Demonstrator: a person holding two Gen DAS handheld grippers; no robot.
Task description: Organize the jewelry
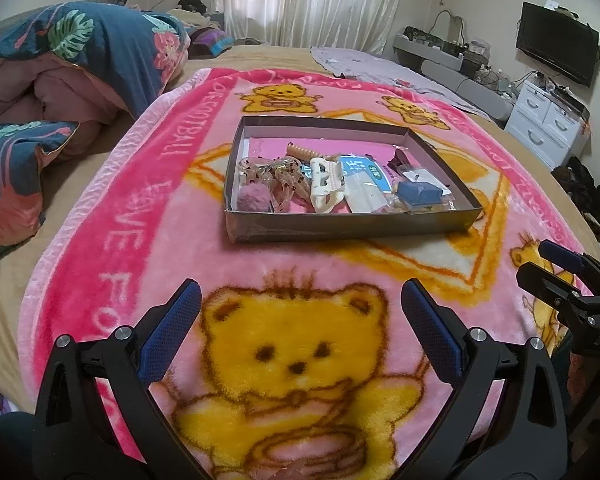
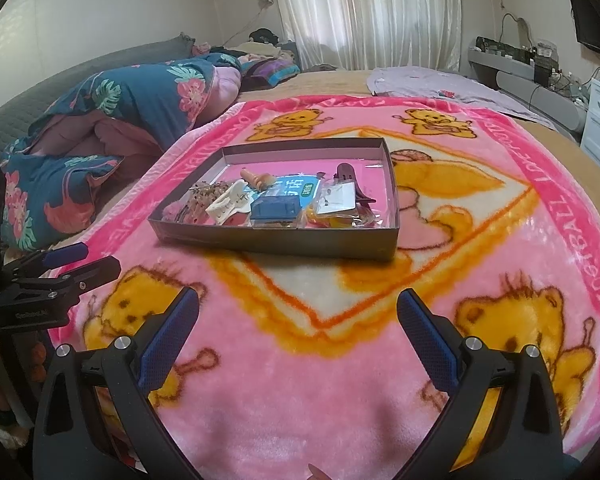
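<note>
A shallow grey box (image 1: 340, 224) (image 2: 276, 242) with a pink floor lies on the pink bear blanket (image 1: 300, 360) (image 2: 300, 400). It holds a white hair claw (image 1: 326, 186) (image 2: 226, 206), a blue jewelry case (image 1: 418, 193) (image 2: 276, 207), a pink pompom (image 1: 254, 202), a dark clip (image 1: 398, 159) (image 2: 350, 178), a tan comb clip (image 1: 300, 151) and clear beaded pieces (image 1: 274, 178). My left gripper (image 1: 300, 304) is open and empty, well short of the box. My right gripper (image 2: 298, 312) is open and empty, also short of it.
A folded floral quilt (image 1: 60, 92) (image 2: 108, 128) lies at the left of the bed. A grey sheet (image 1: 380, 68) lies beyond the blanket. A white drawer unit (image 1: 544, 120) and a TV (image 1: 556, 48) stand at the right.
</note>
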